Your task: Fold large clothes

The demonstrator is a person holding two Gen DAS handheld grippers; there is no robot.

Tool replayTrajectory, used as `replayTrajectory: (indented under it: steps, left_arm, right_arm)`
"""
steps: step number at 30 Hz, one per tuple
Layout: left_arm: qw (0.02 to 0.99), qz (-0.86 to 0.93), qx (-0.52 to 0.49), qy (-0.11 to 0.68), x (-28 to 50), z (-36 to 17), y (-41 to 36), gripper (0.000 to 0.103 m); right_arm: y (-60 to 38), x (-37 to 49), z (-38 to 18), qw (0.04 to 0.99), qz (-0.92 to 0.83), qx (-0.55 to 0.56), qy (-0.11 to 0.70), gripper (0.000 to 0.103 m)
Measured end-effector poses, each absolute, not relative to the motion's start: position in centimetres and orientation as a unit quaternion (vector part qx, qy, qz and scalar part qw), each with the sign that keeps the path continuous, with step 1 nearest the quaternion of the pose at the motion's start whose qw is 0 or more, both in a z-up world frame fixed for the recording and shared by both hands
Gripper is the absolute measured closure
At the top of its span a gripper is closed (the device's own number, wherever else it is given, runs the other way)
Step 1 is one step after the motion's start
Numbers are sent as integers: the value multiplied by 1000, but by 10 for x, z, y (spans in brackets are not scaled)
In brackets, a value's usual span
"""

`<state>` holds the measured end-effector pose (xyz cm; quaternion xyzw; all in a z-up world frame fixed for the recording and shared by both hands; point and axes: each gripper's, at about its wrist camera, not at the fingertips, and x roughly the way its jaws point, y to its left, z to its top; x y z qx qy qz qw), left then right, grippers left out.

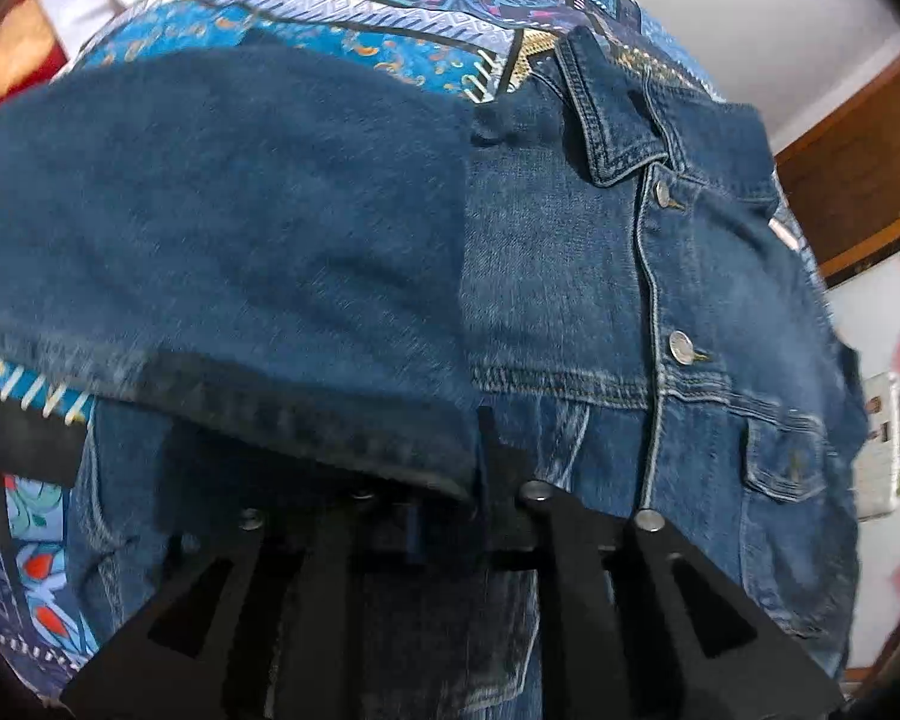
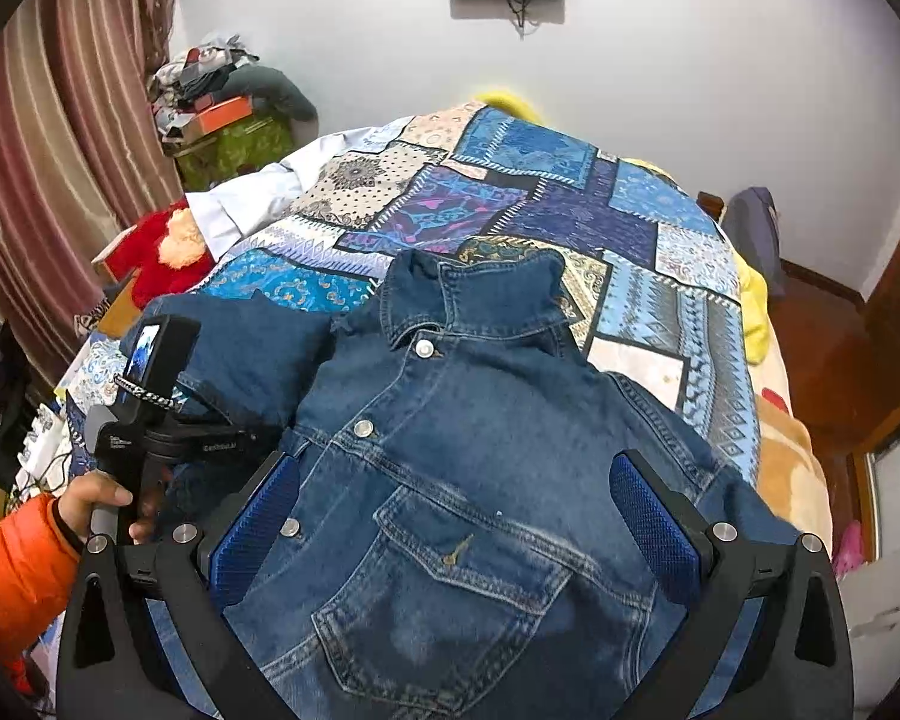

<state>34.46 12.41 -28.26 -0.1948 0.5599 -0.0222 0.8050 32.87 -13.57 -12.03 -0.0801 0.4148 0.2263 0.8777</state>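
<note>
A blue denim jacket (image 2: 480, 432) lies front up on the patchwork bedspread (image 2: 570, 192), collar toward the far wall. My right gripper (image 2: 450, 540) is open, its blue pads (image 2: 654, 516) spread either side of the chest pocket, just above the cloth. My left gripper (image 1: 450, 498) is shut on the jacket's left sleeve (image 1: 222, 252) near its cuff hem, holding it folded across the jacket body (image 1: 720, 300). The left tool also shows in the right wrist view (image 2: 150, 420), held by a hand in an orange sleeve.
The bed fills the middle of the room. A red cushion (image 2: 162, 252) and a white cloth (image 2: 252, 198) lie at its left edge. Curtains (image 2: 60, 150) hang at left, piled boxes and clothes (image 2: 222, 114) stand in the corner, a wooden door (image 2: 894, 324) is at right.
</note>
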Motion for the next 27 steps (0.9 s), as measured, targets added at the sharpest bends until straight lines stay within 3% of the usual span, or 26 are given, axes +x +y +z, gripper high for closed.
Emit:
replayTrajectory:
  steps: [2, 4, 8, 10, 17, 25, 27]
  left_arm:
    - [805, -13, -198, 560, 335, -272, 131, 65]
    - [814, -9, -200, 546, 325, -255, 141, 54]
    - [836, 1, -222, 501, 302, -218, 170, 32]
    - [845, 25, -248, 473, 292, -203, 198, 28]
    - [817, 101, -332, 459, 293, -219, 283, 27]
    - [802, 151, -363, 449, 310, -256, 317, 28]
    - [814, 185, -325, 445, 318, -252, 317, 35]
  right_arm:
    - [-139, 326, -120, 878, 226, -75, 415, 0]
    - [-140, 326, -121, 878, 224, -74, 416, 0]
    - [-139, 327, -123, 879, 224, -70, 415, 0]
    - [-137, 329, -125, 879, 225, -67, 415, 0]
    - [-132, 337, -128, 880, 227, -59, 414, 0]
    - [-133, 352, -135, 880, 221, -49, 418, 0]
    - [-135, 354, -137, 880, 218, -49, 420, 0]
